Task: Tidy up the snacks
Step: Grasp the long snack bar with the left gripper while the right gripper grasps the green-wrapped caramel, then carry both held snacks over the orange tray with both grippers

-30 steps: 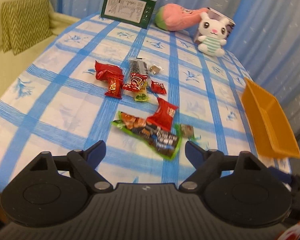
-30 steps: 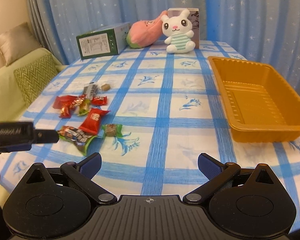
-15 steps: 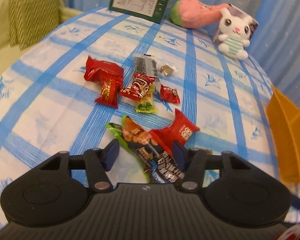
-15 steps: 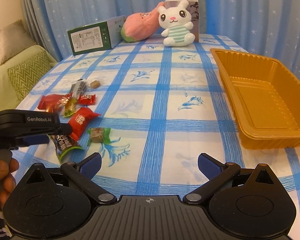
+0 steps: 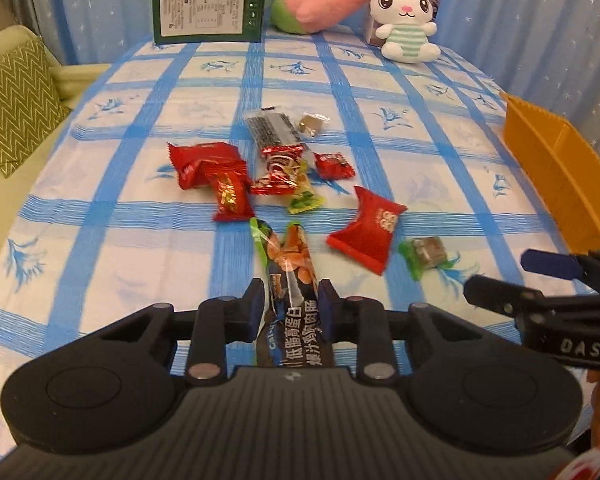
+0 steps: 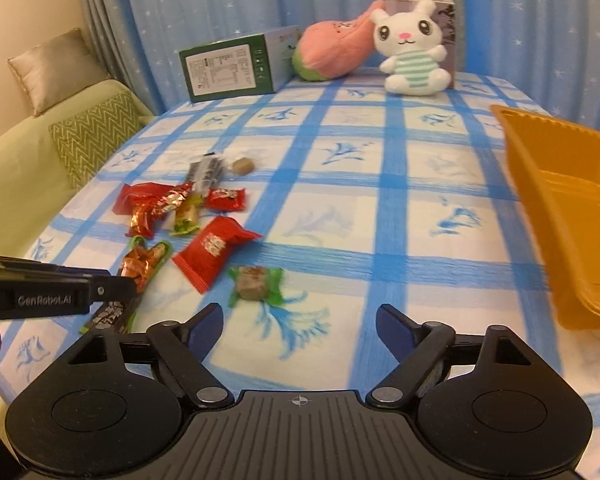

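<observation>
Left wrist view: left tool (image 5: pixel 291 308), fingers closed on the near end of a long green-edged snack packet (image 5: pixel 290 280), whose far end lies on the blue-checked tabletop (image 5: pixel 100 264). Beyond it, loose on the cloth: a red square packet (image 5: pixel 368 229) just right of the long one, a green-wrapped candy (image 5: pixel 427 255) further right, a cluster of red and yellow-green wrappers (image 5: pixel 256 176), a dark striped bar (image 5: pixel 271 130) and a small brown sweet (image 5: pixel 311 124). Orange tray (image 5: pixel 560 172) at the right edge, well apart from the snacks; right tool's tips enter from the lower right. Versus one second ago: the left tool was then wide open and short of the packet; it has since advanced and closed. Right wrist view: right tool (image 6: pixel 299 326), fingers spread, holding nothing, hovering with the green-wrapped candy just ahead of its left finger. Orange tray at right shows no snacks in its visible part. Left tool visible at left, over the long packet. Earlier, the candy sat further off. Step judged in hand: first pickup, grasp made. Next move likely calls for lifting the packet clear of the red square packet and carrying it across to the tray.
</observation>
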The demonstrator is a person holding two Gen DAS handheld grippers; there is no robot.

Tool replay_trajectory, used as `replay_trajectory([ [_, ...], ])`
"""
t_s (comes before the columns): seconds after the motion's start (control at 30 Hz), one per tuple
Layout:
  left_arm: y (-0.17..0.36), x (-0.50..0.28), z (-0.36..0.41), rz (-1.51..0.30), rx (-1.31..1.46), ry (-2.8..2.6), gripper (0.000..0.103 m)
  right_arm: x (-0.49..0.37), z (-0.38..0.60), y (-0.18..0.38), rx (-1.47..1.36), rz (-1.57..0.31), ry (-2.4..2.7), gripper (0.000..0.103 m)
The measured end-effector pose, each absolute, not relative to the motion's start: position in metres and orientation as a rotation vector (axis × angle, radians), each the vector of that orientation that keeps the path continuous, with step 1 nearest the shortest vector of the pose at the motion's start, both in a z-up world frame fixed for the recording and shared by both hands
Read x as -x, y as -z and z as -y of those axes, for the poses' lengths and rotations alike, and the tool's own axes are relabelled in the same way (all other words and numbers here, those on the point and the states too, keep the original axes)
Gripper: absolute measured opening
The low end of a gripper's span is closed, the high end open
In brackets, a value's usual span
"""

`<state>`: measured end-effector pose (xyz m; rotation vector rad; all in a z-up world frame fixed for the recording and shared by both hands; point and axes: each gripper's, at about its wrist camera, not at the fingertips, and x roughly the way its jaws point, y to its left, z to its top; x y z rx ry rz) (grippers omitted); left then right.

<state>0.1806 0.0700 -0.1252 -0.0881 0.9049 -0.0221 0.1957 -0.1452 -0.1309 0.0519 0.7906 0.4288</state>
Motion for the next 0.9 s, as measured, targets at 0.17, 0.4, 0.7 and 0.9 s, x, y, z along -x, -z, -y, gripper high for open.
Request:
replay_trajectory([
  [0.17,0.13,-0.177,-0.068,-0.861,0.033,0.012,0.035,-0.211,0.123,0.138,-0.038,-0.769,-0.45,0.062],
  [0.4,0.132,-0.177,-0.07,-0.835,0.058,0.009,0.034,-0.219,0.099,0.149,0.036,-0.752,-0.439,0.032],
  [0.7,0.141,-0.185,-0.056,-0.84,0.009,-0.016,0.027,-0.211,0.1,0.146,0.061,-0.732,-0.424,0.025],
  [0.9,0.137,-0.178,-0.052,-0.838,-0.015,-0.026,0.026,-0.204,0.115,0.134,0.031,-0.716,-0.403,0.025],
])
